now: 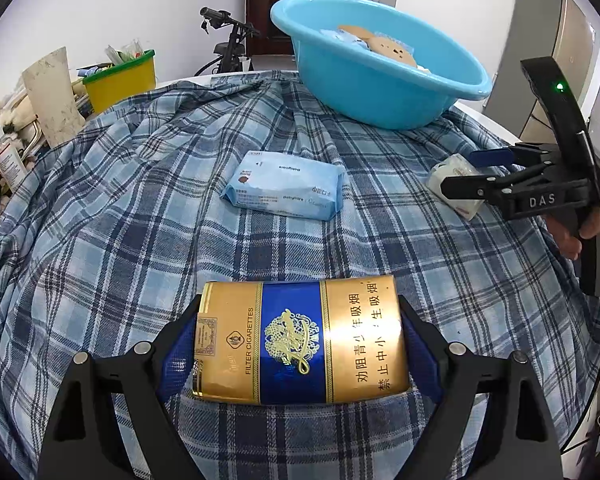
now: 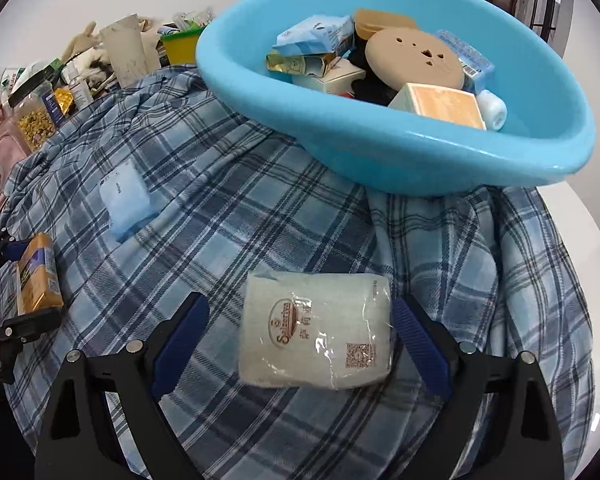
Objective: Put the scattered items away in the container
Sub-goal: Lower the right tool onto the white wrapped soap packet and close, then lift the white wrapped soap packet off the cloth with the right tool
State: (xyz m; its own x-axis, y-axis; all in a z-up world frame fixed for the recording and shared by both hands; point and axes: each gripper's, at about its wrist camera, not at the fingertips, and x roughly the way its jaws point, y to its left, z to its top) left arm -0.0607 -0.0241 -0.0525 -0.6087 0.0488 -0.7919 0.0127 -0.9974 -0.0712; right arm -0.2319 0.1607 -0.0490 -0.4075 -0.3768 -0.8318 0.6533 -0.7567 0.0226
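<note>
Left wrist view: the left gripper (image 1: 300, 344) has its blue pads pressed against both short ends of a gold and blue cigarette pack (image 1: 300, 340), so it is clamped on the pack, which lies on the plaid cloth (image 1: 140, 200). To do this well, I would lift it straight up before swinging toward the blue basin (image 1: 380, 92) at the far edge, clearing the wet-wipe packet (image 1: 284, 184) lying between.

Right wrist view: the right gripper (image 2: 300, 340) straddles a white napkin packet (image 2: 316, 332) on the cloth. Its jaws stand wide; the right pad looks just at the packet's edge, the left pad clearly apart from it, so nothing is gripped yet. It should settle lower and centre before squeezing, since the soft wrapper may slip. The basin, already holding several items, sits just beyond.
</note>
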